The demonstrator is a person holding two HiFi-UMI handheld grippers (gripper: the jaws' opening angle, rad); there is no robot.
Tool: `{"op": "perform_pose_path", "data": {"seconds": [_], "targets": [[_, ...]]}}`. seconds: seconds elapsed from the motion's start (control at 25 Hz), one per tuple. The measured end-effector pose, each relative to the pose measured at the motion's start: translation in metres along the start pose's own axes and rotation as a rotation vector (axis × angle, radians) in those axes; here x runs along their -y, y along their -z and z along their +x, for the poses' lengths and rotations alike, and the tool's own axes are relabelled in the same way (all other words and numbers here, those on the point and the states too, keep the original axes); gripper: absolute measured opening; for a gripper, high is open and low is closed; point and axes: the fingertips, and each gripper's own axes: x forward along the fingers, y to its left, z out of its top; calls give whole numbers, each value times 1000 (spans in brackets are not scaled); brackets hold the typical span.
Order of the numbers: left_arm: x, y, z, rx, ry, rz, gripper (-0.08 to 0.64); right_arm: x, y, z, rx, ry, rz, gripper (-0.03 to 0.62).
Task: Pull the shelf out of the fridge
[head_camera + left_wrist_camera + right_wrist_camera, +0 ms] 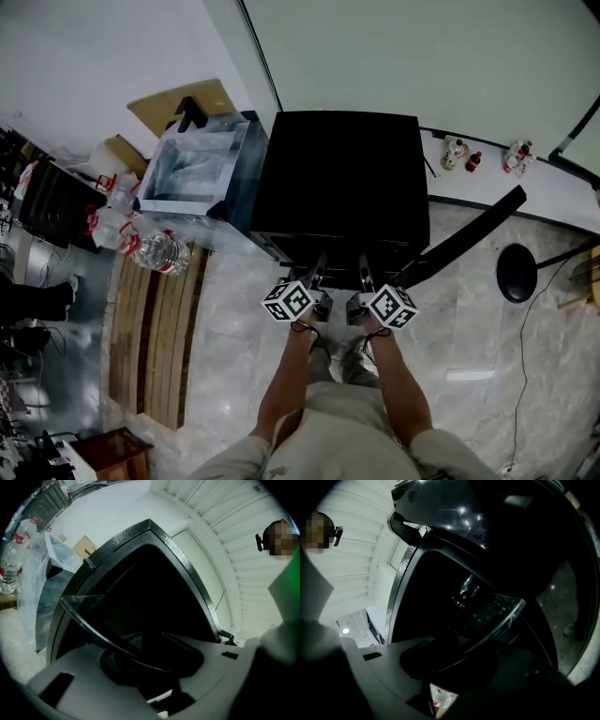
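The person stands facing a low black fridge on a marble floor. Its door is swung open to the person's right. Both arms reach forward. The left gripper and the right gripper sit close side by side at the fridge's open front. Their marker cubes face up.

From the head view, the shelf is hidden under the fridge top. The left gripper view shows the glass shelf inside the dark cavity. Its front rim runs down across the frame and passes into the left gripper, whose jaws pinch that rim. In the right gripper view the shelf appears as a clear pane with a pale edge, tilted in the frame. The right gripper is likewise clamped on its front edge. The shelf is at the mouth of the fridge, but how far out it stands cannot be told.

To the left of the fridge stands a clear plastic box, touching its side. Packed water bottles lie near a wooden pallet. Small figurines sit on a white ledge behind the fridge.
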Motion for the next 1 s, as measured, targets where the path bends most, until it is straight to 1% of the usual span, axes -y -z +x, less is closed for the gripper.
{"op": "perform_pose_path", "data": {"seconds": [0.48, 0.68, 1.0], "targets": [[5, 6, -19, 10, -20, -5, 143, -6, 8, -16, -32, -40, 14, 100], [7, 8, -27, 7, -20, -6, 143, -9, 12, -23, -34, -43, 17, 98], [9, 10, -40, 22, -3, -42, 137, -13, 18, -32, -33, -35, 12, 99]]}}
